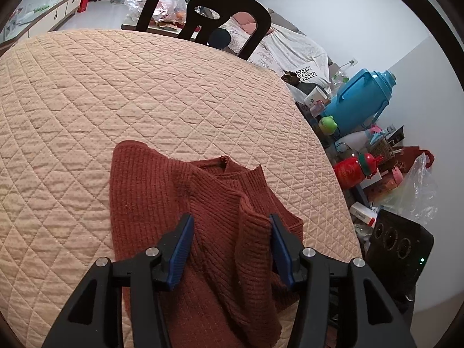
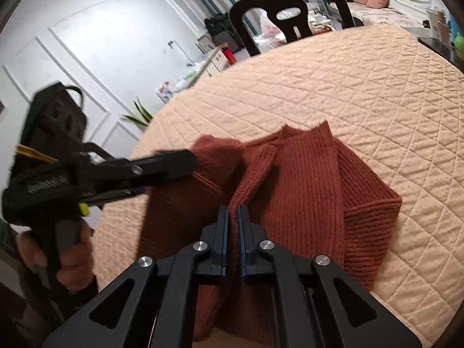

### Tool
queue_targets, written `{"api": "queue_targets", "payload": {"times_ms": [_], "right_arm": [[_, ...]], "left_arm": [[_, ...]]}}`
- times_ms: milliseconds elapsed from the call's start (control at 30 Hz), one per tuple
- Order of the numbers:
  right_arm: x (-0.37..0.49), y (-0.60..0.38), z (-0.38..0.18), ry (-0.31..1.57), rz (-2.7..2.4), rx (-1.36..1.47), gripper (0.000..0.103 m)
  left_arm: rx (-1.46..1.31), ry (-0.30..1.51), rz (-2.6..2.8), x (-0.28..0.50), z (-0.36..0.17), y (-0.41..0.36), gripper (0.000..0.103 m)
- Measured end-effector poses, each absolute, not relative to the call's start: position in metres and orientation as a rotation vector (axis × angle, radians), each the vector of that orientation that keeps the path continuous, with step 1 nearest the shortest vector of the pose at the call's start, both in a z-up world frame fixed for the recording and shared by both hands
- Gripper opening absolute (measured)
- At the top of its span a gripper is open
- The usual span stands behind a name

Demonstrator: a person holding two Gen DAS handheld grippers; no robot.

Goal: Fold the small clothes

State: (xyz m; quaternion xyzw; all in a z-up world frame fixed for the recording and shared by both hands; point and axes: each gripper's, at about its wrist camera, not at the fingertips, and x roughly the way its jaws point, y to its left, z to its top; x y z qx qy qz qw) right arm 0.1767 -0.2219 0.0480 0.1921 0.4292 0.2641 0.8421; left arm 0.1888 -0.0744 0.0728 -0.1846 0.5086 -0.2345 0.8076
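R gripper [image 2: 233, 214] pinching sweater [image 2: 304, 179]; L gripper [image 1: 230, 226] apart.

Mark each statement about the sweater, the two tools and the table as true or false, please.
1. The sweater is rust-red ribbed knit. True.
2. The right tool stands wide open. False: it is shut on a fold of the sweater.
3. The left tool is open, with a fold of knit between its fingers. True.
4. The sweater lies on a bare wooden table. False: a quilted peach cover lies under it.
5. A black chair stands at the far edge. True.
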Motion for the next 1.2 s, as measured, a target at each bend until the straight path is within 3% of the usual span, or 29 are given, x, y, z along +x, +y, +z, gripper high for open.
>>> {"api": "queue_targets", "payload": {"times_ms": [333,433,600,667,1033,1200], "right_arm": [[0.181,-0.242,0.025,0.975,0.604,0.601,0.01],[0.186,-0.257,0.013,1.009,0.634,0.767,0.036],[0.183,-0.265,0.012,0.967,0.69,0.895,0.049],[0.182,-0.267,0.013,0.945,0.717,0.941,0.059],[0.184,-0.229,0.025,1.035,0.596,0.611,0.061],[0.195,-0.219,0.027,1.053,0.611,0.611,0.061]], "left_arm": [[-0.399,1.122,-0.589,0.186,0.068,-0.101,0.061],[-0.379,1.103,-0.566,0.185,0.072,-0.098,0.061],[-0.394,1.077,-0.537,0.185,0.076,-0.085,0.062],[-0.405,1.08,-0.526,0.184,0.075,-0.079,0.062],[-0.431,1.072,-0.498,0.173,0.072,-0.052,0.062],[-0.451,1.06,-0.502,0.167,0.073,-0.041,0.062]]}}
